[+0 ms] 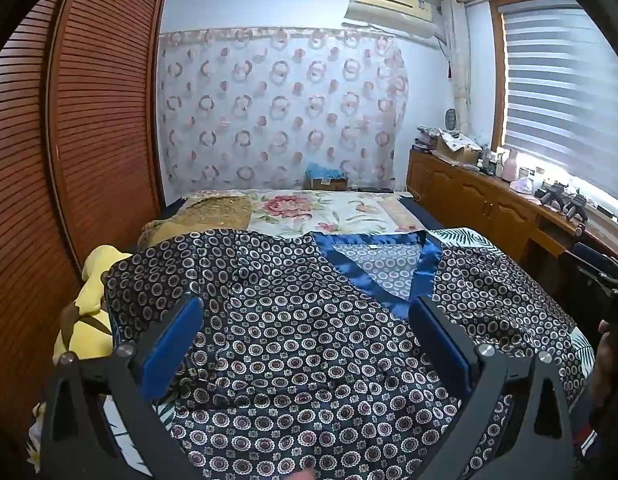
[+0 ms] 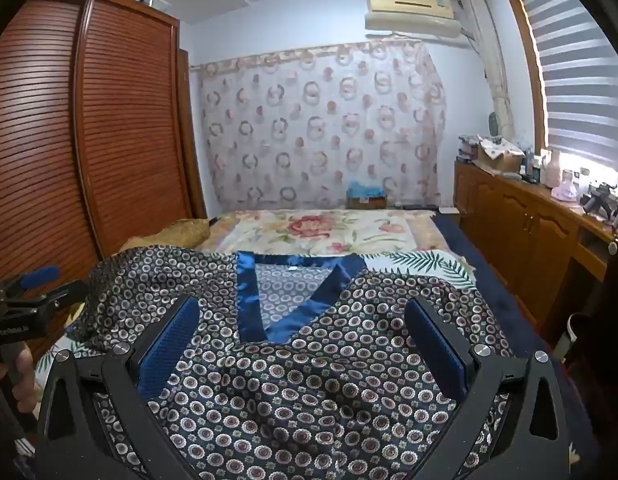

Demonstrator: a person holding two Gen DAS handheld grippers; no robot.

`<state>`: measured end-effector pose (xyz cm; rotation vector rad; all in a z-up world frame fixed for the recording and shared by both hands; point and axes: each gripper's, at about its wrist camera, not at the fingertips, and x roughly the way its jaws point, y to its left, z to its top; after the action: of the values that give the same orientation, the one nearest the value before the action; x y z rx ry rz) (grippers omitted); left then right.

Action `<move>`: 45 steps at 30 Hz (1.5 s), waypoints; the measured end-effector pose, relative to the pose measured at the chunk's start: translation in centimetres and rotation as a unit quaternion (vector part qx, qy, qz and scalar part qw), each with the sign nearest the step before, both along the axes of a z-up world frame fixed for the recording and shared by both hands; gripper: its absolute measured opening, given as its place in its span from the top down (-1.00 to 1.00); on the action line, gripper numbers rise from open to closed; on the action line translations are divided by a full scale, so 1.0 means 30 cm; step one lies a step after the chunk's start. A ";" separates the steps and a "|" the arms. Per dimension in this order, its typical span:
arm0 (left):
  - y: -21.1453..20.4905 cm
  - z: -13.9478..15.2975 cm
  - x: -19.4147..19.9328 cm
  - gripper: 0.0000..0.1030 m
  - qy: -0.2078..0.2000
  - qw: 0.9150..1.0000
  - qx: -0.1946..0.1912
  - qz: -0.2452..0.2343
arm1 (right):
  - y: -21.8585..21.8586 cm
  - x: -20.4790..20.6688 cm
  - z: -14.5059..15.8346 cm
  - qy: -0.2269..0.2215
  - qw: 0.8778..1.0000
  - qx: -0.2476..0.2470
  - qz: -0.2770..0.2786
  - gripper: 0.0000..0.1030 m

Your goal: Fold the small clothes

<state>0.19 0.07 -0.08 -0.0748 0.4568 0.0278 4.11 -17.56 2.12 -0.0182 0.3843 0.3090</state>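
Patterned top [image 1: 309, 340] w/ blue satin collar [image 1: 423, 272] lies spread flat on bed [image 1: 329, 210]; left gripper [image 1: 305, 316] & right gripper [image 2: 301, 320] both hover over it, jaws wide apart, gripping nothing.

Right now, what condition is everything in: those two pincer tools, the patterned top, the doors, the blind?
Left gripper: open, empty, above the top.
Right gripper: open, empty, above the top.
Dark circle-patterned satin top with blue V-neck trim: spread on the bed, unfolded, wrinkled.
Brown slatted wardrobe doors: shut.
Striped window blind: lowered.
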 end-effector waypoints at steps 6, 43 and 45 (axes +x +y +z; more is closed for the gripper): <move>-0.017 0.007 -0.008 -1.00 -0.007 1.000 0.012 -0.001 | 0.006 -0.005 0.001 0.004 1.000 0.005 0.005 -1.00; -0.028 0.045 -0.042 -1.00 -0.017 1.000 0.019 0.002 | 0.012 0.012 -0.014 0.008 1.000 0.005 0.003 -1.00; -0.029 0.047 -0.043 -1.00 -0.018 1.000 0.020 0.002 | 0.014 0.011 -0.012 0.007 1.000 0.004 0.003 -1.00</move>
<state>-1.09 -0.81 1.33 -0.0380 0.4204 0.0401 4.43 -17.14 1.76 -0.0089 0.3961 0.3171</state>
